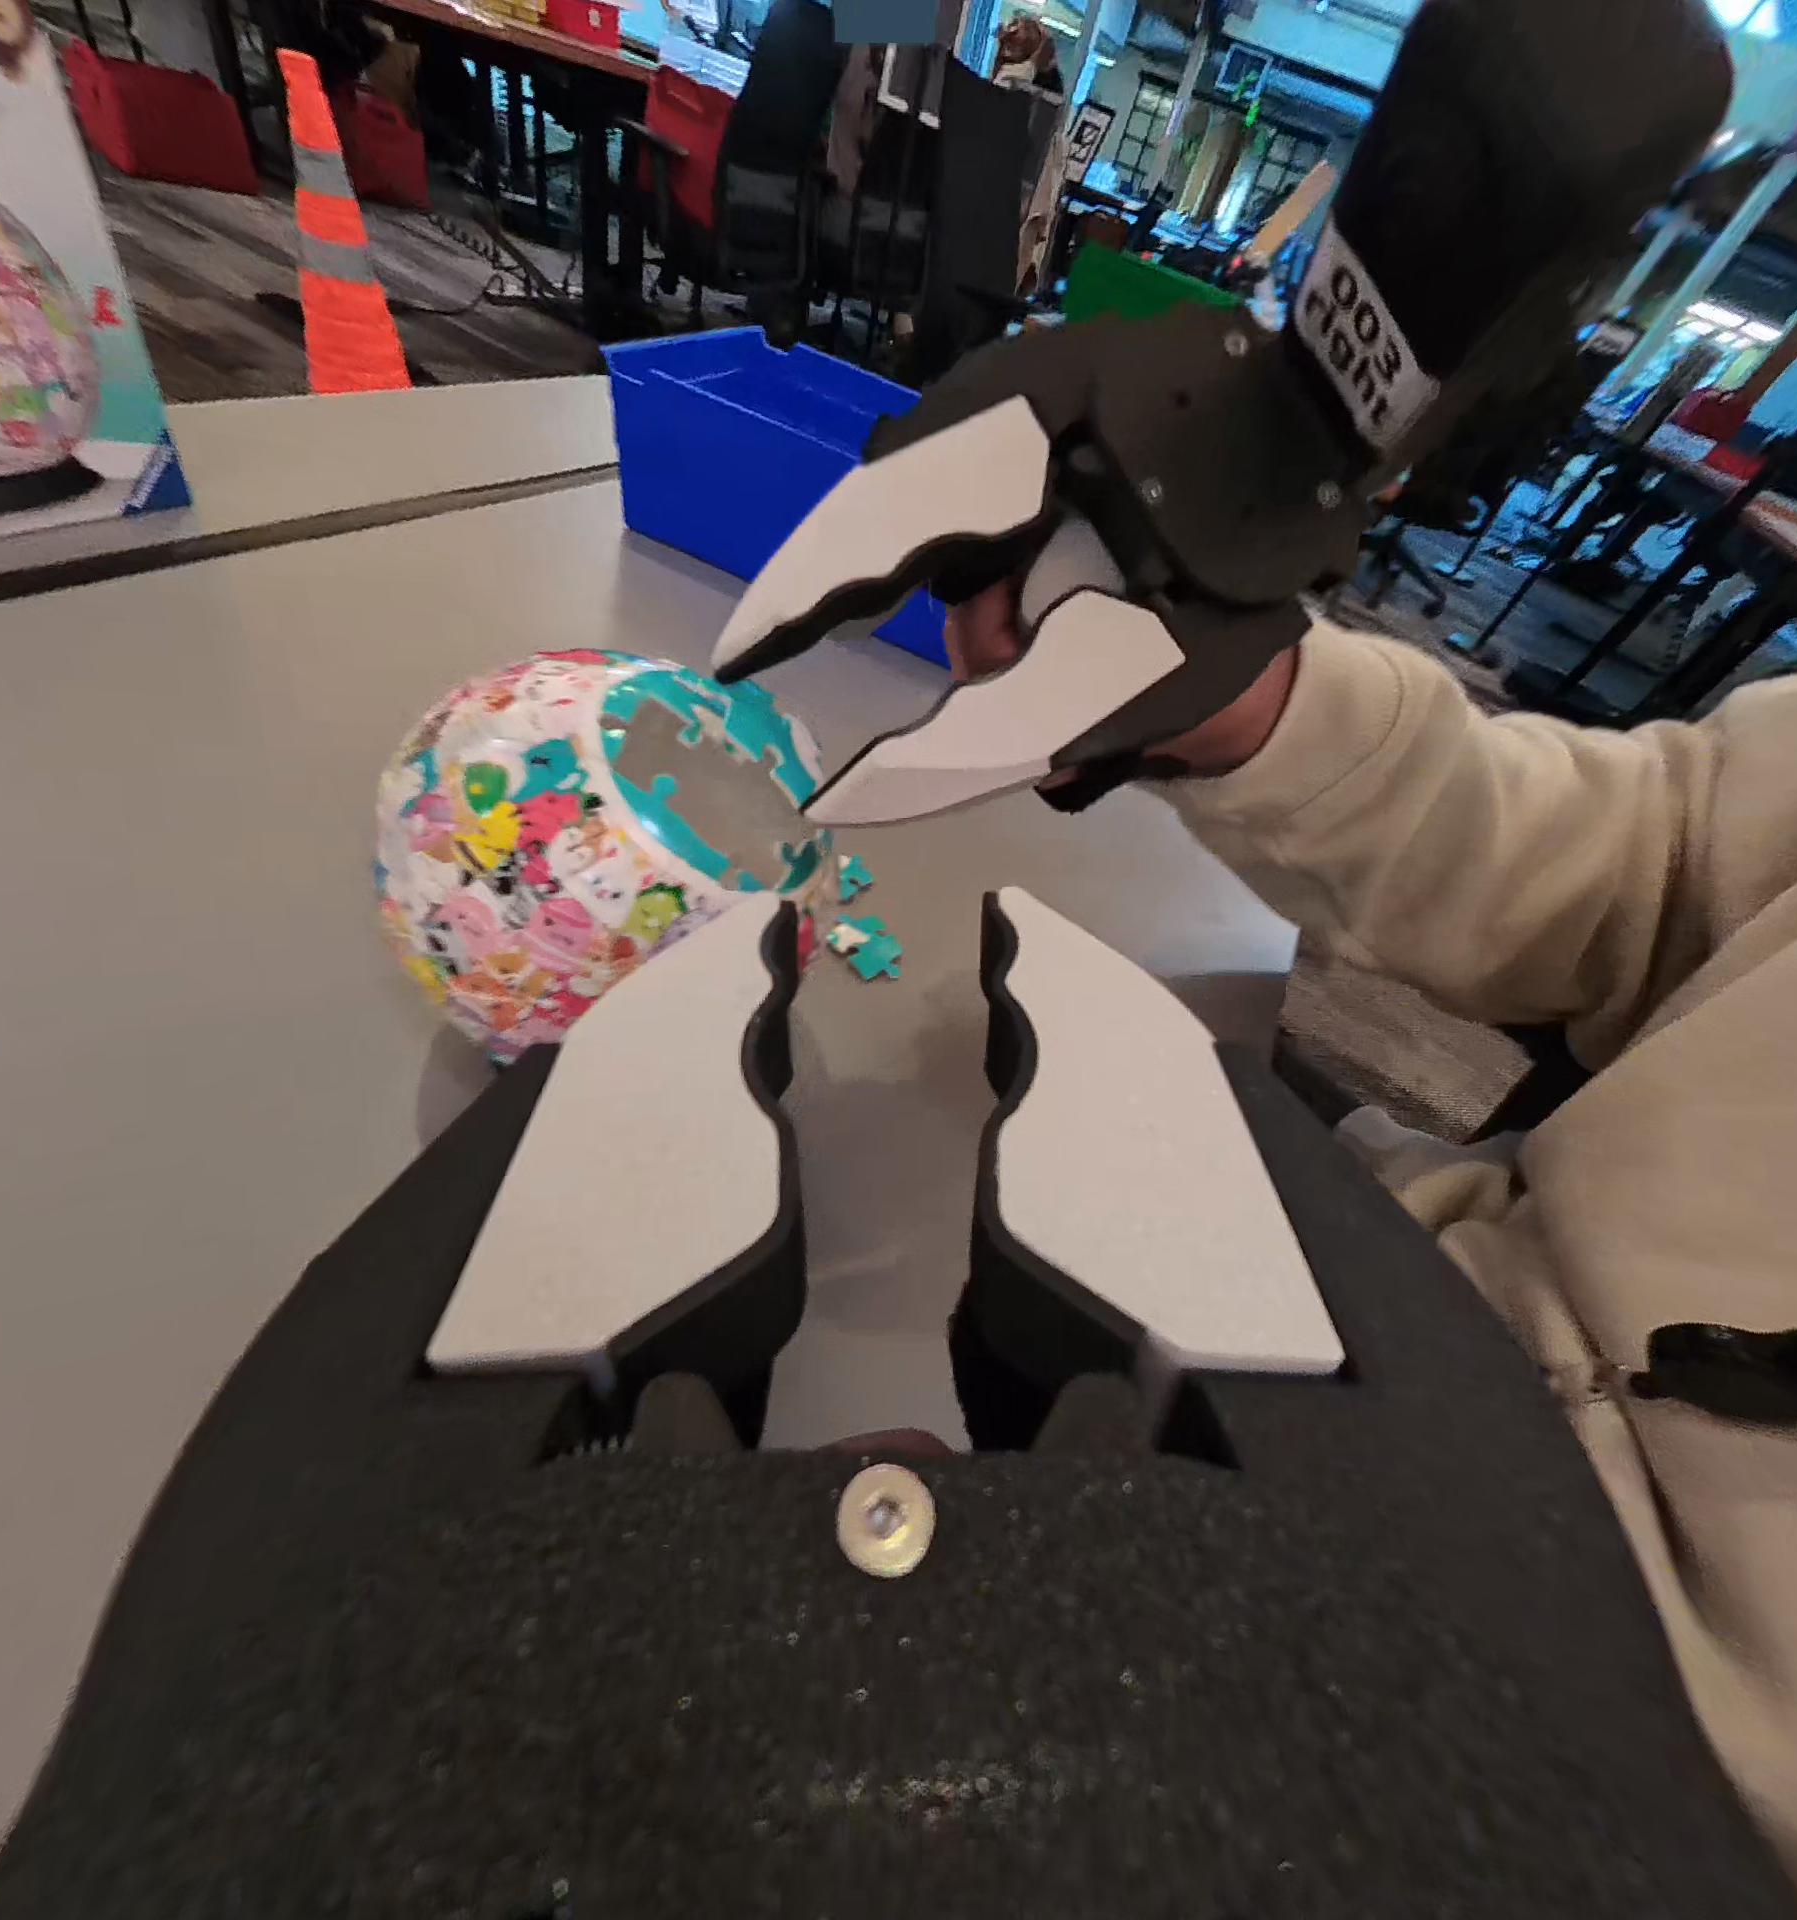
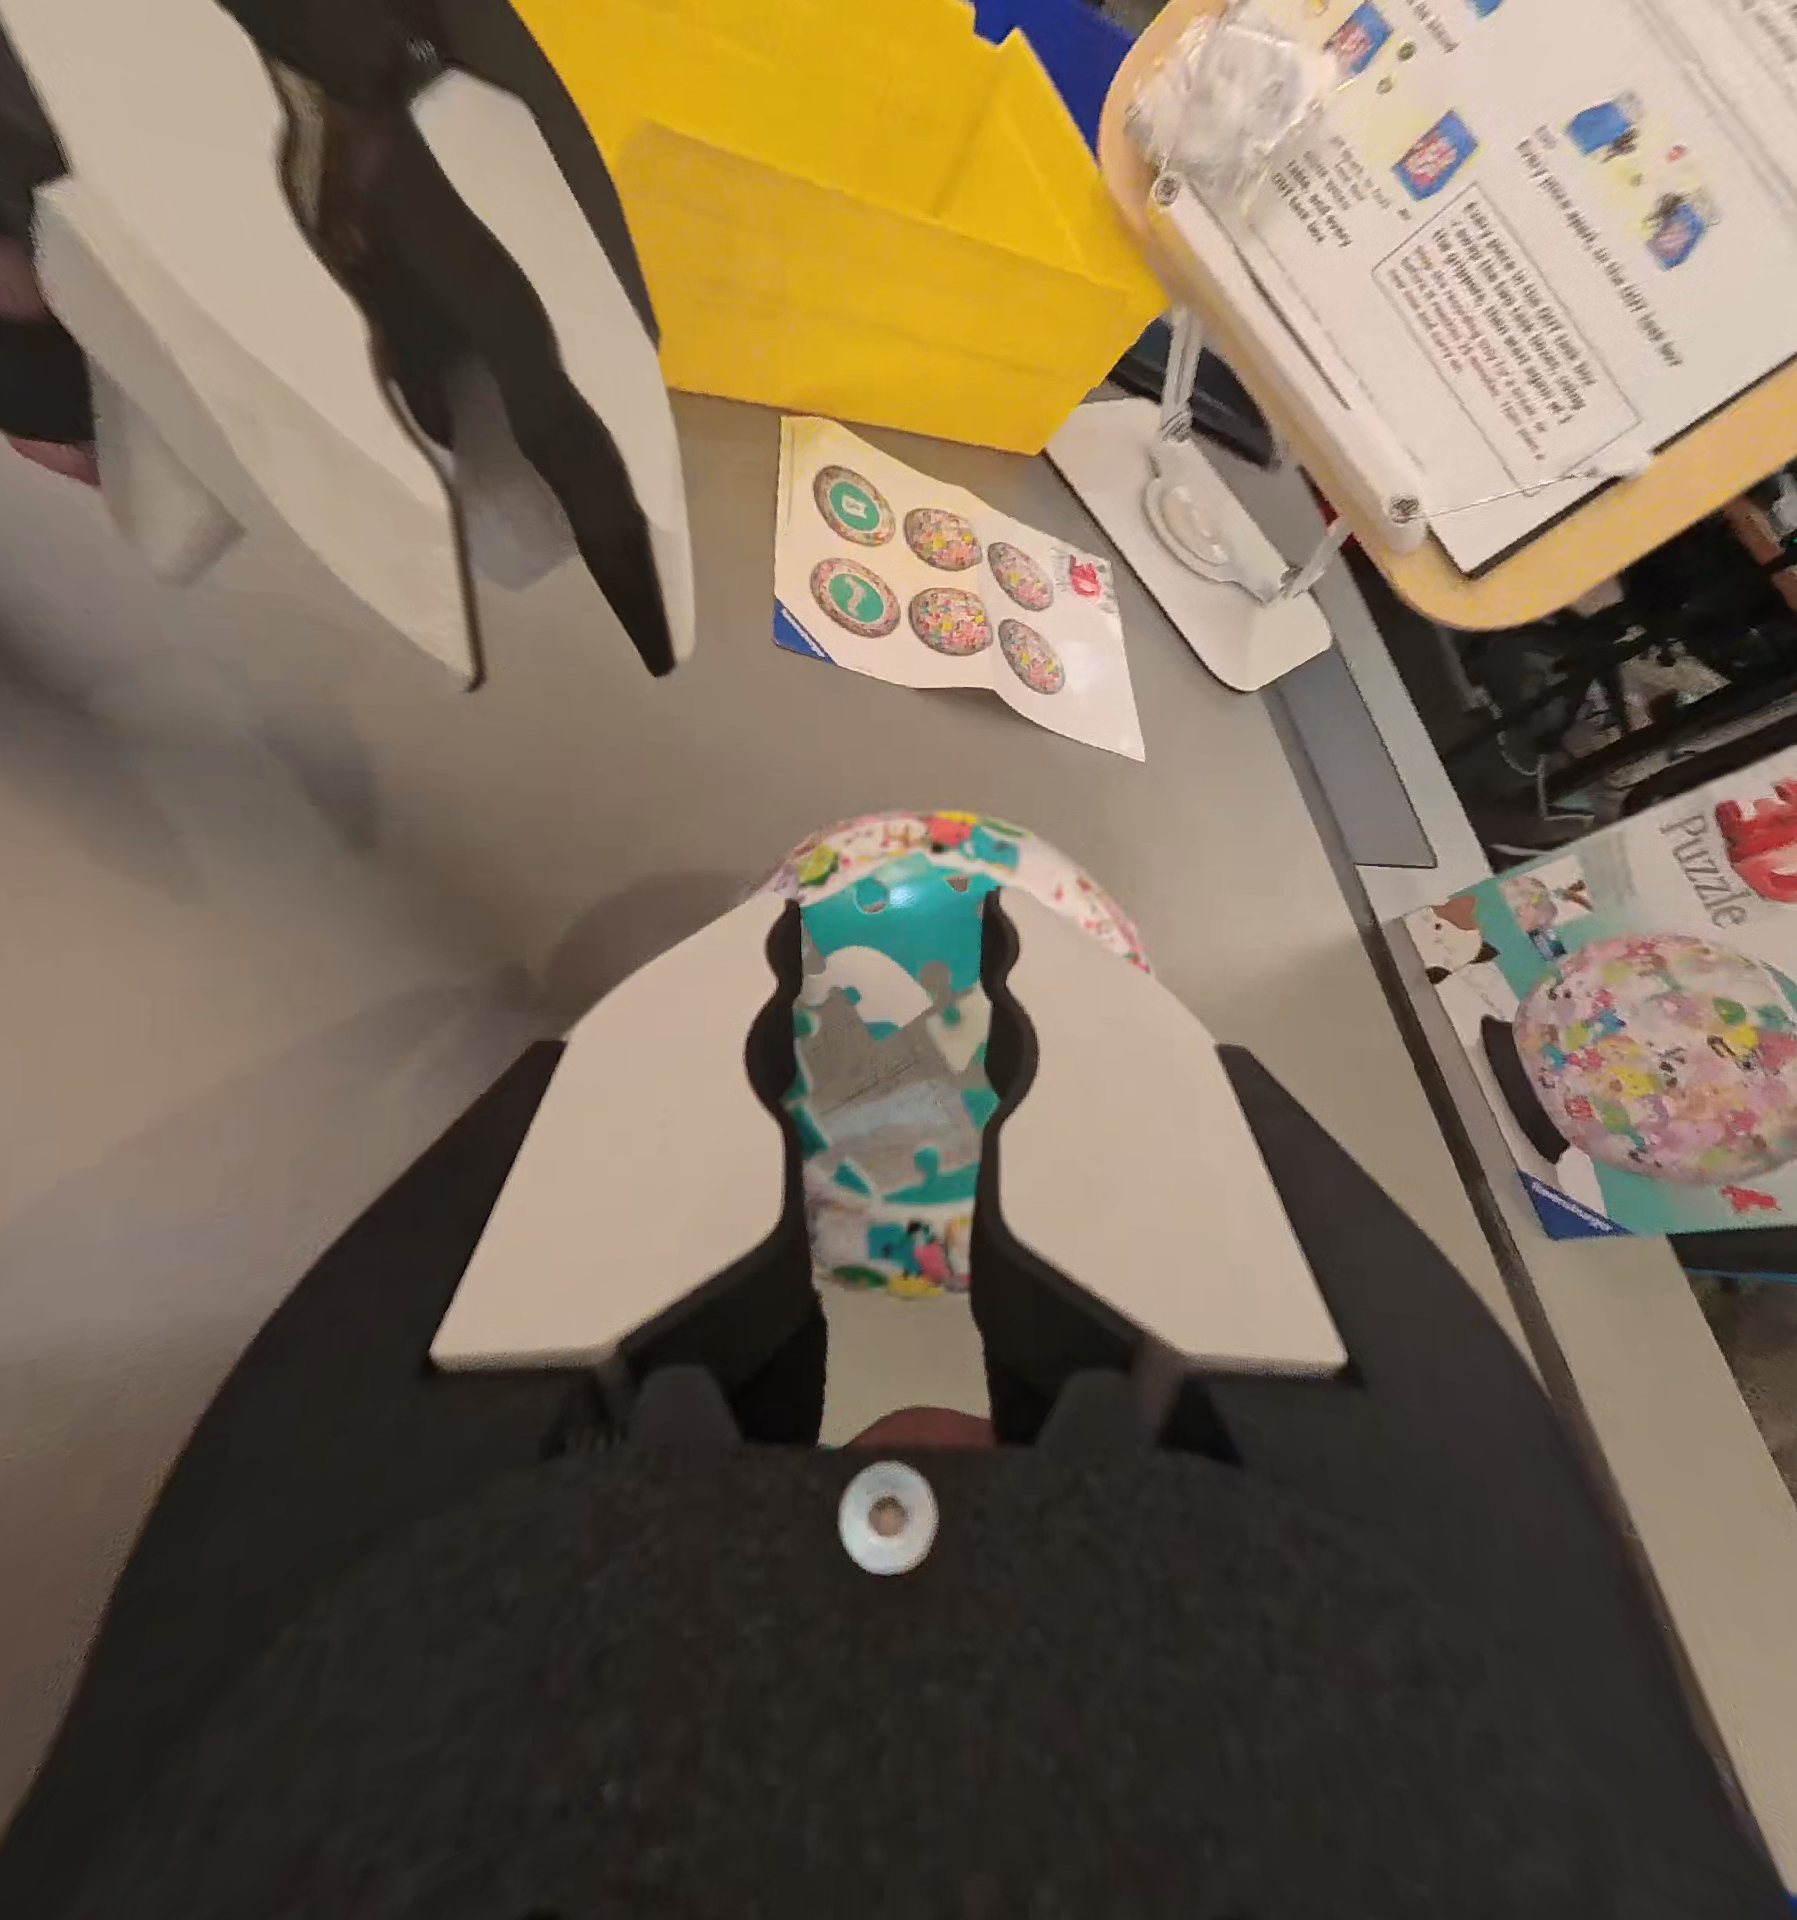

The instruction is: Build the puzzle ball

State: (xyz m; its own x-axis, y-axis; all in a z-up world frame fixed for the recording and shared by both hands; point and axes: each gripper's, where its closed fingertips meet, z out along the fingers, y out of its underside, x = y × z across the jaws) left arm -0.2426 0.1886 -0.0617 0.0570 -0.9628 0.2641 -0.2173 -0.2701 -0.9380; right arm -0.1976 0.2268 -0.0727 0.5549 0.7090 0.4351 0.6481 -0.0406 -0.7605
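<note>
The puzzle ball point(image 1: 520, 831) lies on the grey table point(image 1: 198, 935), many-coloured with a teal cap and a jagged open hole point(image 1: 702, 795) facing right. A few loose teal pieces point(image 1: 866, 940) lie beside it. My left gripper point(image 1: 889, 902) is open and empty, just right of the ball and near the pieces. My right gripper point(image 1: 769, 740) is open and empty, its tips at the rim of the hole. In the right wrist view the ball point(image 2: 894, 956) shows between the open fingers of the right gripper point(image 2: 892, 909). The left gripper point(image 2: 567, 670) hangs at upper left.
A blue bin point(image 1: 738, 447) stands behind the ball and a yellow bin point(image 2: 873, 239) beside it. A picture leaflet point(image 2: 956, 592) lies on the table. An instruction sheet on a stand point(image 2: 1496, 260) and the puzzle box point(image 2: 1683, 1018) are at the table's edge.
</note>
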